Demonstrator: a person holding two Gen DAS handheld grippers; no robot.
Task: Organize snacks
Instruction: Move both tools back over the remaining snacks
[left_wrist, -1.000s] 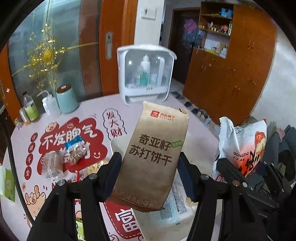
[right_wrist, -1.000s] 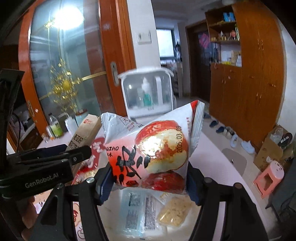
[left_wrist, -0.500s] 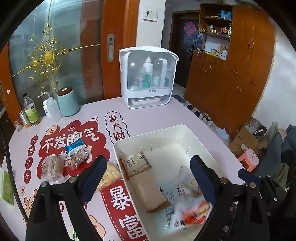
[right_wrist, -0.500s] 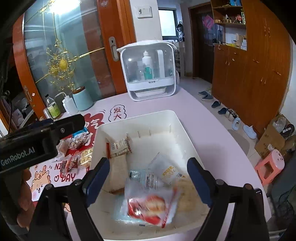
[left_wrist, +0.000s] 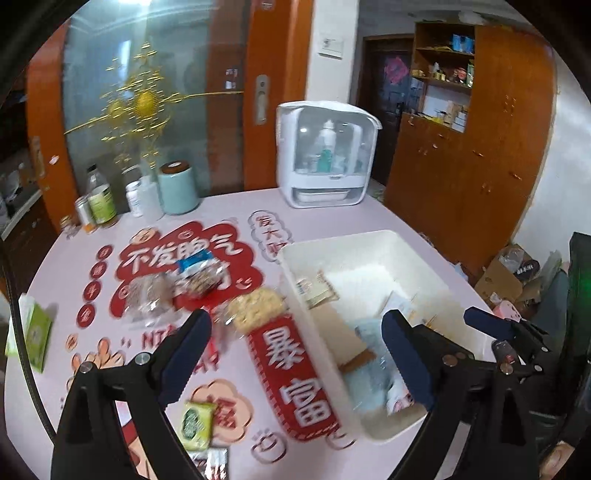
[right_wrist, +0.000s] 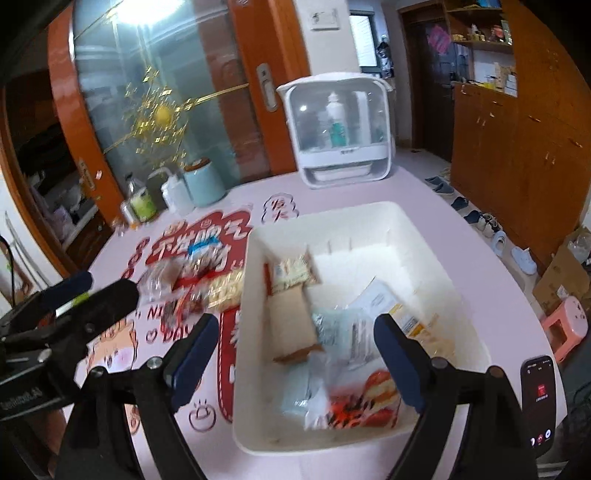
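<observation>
A white plastic bin (left_wrist: 373, 242) (right_wrist: 332, 216) stands on the pink table and holds several snack packs, among them a brown cracker bag (right_wrist: 291, 319) and a red-and-white bag (right_wrist: 365, 400). Loose snacks lie left of the bin: a yellow pack (left_wrist: 255, 308), a blue-topped pack (left_wrist: 197, 271), a clear pack (left_wrist: 147, 299) and a green pack (left_wrist: 195, 424). My left gripper (left_wrist: 295, 347) is open and empty above the bin's left edge. My right gripper (right_wrist: 295, 350) is open and empty above the bin.
A white clear-fronted cabinet (left_wrist: 327, 155) stands at the table's far side. A teal canister (left_wrist: 177, 188) and bottles (left_wrist: 99, 203) stand at the far left. A green box (left_wrist: 33, 336) lies at the left edge. A phone (right_wrist: 539, 402) lies at the right.
A second ago each gripper held a bag over the bin; both let go and the bags now lie in the bin. The left gripper has since shifted left over the loose snacks.
</observation>
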